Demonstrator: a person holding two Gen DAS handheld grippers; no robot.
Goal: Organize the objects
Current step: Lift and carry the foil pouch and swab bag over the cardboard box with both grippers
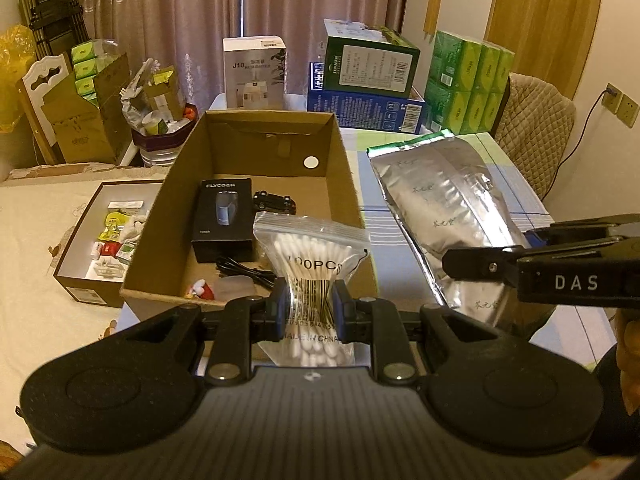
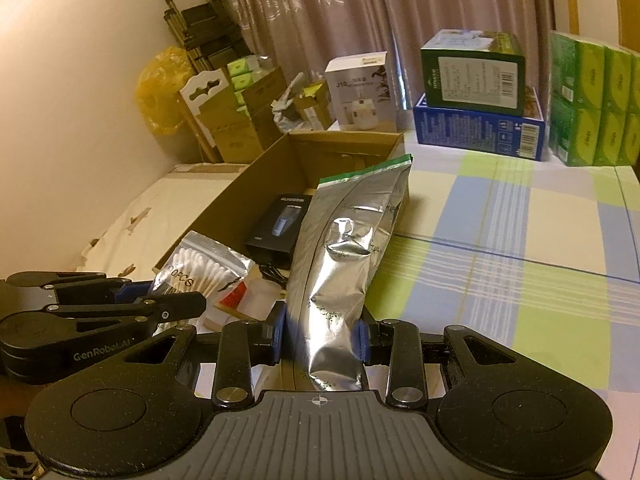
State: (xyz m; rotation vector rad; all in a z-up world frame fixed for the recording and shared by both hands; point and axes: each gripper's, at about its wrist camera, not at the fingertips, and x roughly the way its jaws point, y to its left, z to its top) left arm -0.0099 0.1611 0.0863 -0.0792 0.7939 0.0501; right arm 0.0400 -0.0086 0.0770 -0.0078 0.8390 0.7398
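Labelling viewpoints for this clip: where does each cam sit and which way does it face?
Left wrist: on the left tool, facing forward over the open cardboard box; own fingers clamp the cotton swab bag; right tool enters at right.
Right wrist: on the right tool, facing forward over the checked tablecloth; own fingers clamp the silver foil pouch; left tool enters at left.
Shared: box, swab bag, pouch, black Flyco box, curtain and stacked boxes behind.

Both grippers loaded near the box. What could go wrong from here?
1. The left gripper pinches the swab bag at its crumpled middle; the slick plastic might slip.
2. The right gripper holds the foil pouch by one end; it may sag onto the box wall.
3. The grippers are close and could collide.
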